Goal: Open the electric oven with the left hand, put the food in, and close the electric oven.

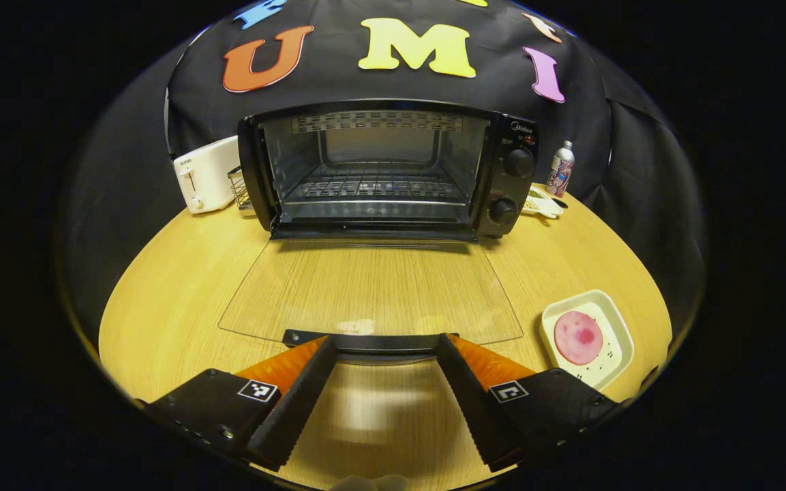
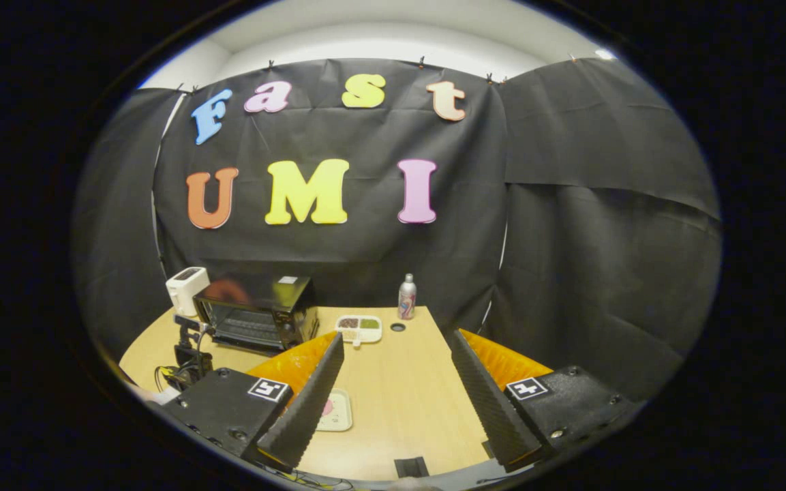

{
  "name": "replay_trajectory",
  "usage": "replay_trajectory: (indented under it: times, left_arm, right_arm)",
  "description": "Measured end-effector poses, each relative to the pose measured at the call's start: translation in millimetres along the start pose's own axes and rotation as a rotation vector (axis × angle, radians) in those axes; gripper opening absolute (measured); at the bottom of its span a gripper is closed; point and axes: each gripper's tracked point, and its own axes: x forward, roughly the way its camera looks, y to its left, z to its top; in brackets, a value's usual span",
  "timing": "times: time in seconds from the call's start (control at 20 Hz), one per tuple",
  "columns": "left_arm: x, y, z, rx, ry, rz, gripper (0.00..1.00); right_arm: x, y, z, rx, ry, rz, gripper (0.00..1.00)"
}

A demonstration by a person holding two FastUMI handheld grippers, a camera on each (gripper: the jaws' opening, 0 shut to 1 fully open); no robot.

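The black electric oven (image 1: 379,164) stands open at the back of the table, its wire rack bare. Its glass door (image 1: 372,286) lies flat toward me, with the dark handle (image 1: 372,339) at the near edge. My left gripper (image 1: 386,341) is open, its fingertips spread just over the handle's two ends. The food, a round pink slice (image 1: 578,337), lies on a white square plate (image 1: 617,320) to the right of the door. My right gripper (image 2: 396,337) hangs open and empty high above the table, with the oven (image 2: 256,310) and plate (image 2: 341,416) below it on the left.
A white toaster (image 1: 205,174) and a small wire rack (image 1: 239,187) stand left of the oven. Right of the oven are a metal bottle (image 1: 560,168) and a divided dish (image 1: 542,202). The wooden table (image 1: 181,273) has a rounded front edge.
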Motion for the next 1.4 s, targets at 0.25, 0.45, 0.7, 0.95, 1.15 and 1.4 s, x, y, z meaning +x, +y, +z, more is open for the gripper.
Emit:
replay_trajectory:
  times: [0.25,0.45,0.7,0.95,1.15,1.4]
  left_arm:
    - [-13.6,4.0,12.1,0.015,-0.054,0.016,0.96]
    - [-43.9,3.7,29.4,0.015,-0.125,-0.025,0.98]
    - [-107.7,5.9,66.3,0.049,-0.264,-0.030,0.97]
    - [-173.2,11.6,112.9,0.056,-0.398,0.002,0.97]
    - [-228.6,16.7,149.7,0.062,-0.503,0.035,0.97]
    - [-278.0,18.7,177.9,0.047,-0.549,0.085,0.97]
  right_arm:
    - [9.7,0.1,-12.6,0.008,0.020,-0.003,0.96]
    - [20.9,8.6,-27.2,-0.002,0.043,0.019,0.96]
    - [51.5,24.0,-65.7,-0.030,0.129,0.070,0.96]
    - [97.9,49.1,-120.2,-0.059,0.260,0.159,0.97]
    - [137.4,69.6,-175.1,-0.049,0.388,0.230,0.97]
    - [175.7,91.7,-241.5,-0.027,0.570,0.313,0.85]
